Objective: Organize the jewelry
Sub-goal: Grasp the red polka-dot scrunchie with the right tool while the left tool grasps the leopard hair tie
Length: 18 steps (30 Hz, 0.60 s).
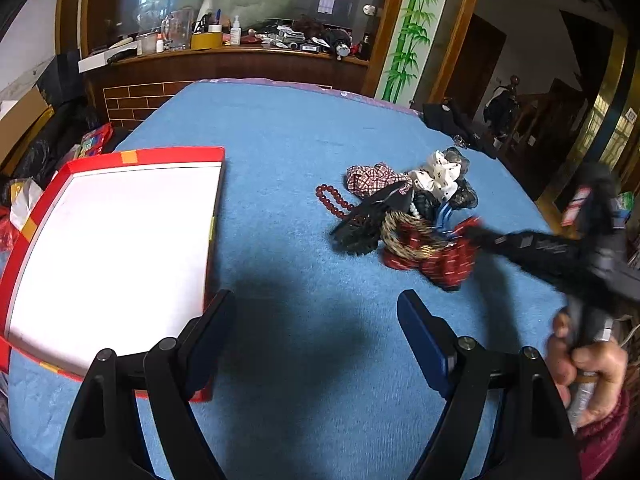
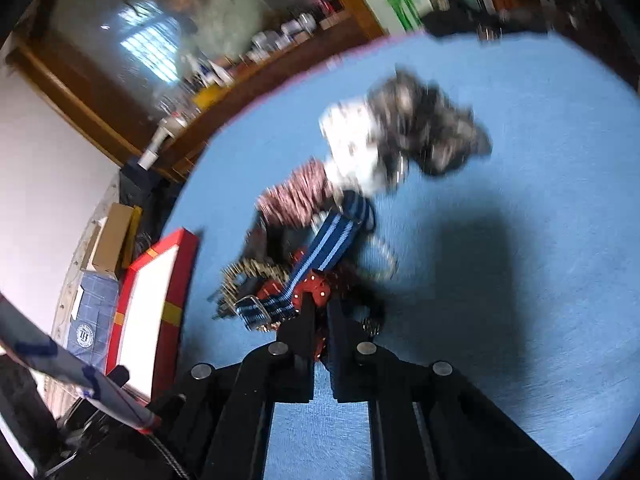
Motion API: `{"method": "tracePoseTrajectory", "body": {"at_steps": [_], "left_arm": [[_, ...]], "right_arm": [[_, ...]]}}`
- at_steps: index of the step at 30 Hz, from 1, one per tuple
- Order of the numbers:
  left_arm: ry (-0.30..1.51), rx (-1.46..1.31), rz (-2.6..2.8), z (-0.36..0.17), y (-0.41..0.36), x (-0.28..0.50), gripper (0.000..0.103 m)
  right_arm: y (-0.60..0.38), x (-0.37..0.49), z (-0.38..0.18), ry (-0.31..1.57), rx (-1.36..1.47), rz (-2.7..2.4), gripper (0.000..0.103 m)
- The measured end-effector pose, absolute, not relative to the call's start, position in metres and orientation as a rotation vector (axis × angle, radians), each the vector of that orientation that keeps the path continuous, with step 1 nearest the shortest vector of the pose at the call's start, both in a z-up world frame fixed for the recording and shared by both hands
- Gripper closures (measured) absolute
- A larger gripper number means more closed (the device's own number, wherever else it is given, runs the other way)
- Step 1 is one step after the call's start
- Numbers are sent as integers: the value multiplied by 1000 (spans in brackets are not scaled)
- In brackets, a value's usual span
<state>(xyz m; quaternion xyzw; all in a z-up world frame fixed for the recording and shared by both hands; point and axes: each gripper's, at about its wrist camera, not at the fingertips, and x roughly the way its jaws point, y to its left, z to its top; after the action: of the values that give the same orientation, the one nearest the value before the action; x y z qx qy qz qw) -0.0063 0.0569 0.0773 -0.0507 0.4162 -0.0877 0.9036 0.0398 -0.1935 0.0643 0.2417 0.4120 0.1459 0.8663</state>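
A: Where's the jewelry?

B: In one heap on the blue surface, right of middle in the left wrist view. A red bead string lies at its left edge, a checked scrunchie and a white dotted bow at the far side, a black toothed clip and a gold braided ring nearer, and a red dotted fabric piece at the near right.

A: And the right claw?

B: The right claw has its tips at the near edge of the heap. Its jaws have closed to almost touching, pinching the red dotted fabric piece. A blue striped strap lies across the heap just above the tips. That view is blurred, so finer detail is lost.

A: The left one?

B: The left claw stands wide open with nothing between its fingers, over bare blue surface, well short of the heap and to its left.

A: Room to move?

B: A red-rimmed box with a white inside sits at the left, its near right corner just beside the left finger. Between box and heap the surface is open. The far edge curves behind the heap, with a dark item at it. A hand holds the right tool at the right margin.
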Motion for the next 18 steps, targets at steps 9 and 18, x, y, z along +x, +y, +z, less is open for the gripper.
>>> {"method": "tracePoseTrajectory", "body": {"at_steps": [9,18], "left_arm": [[878,-93,-224,78,25,18,21],[939,-23,-380,60,-24,18,39]], "right_arm": [[-227,-15,126,502,538,473,97],[-241,-18,129,481,579,459,97]]}}
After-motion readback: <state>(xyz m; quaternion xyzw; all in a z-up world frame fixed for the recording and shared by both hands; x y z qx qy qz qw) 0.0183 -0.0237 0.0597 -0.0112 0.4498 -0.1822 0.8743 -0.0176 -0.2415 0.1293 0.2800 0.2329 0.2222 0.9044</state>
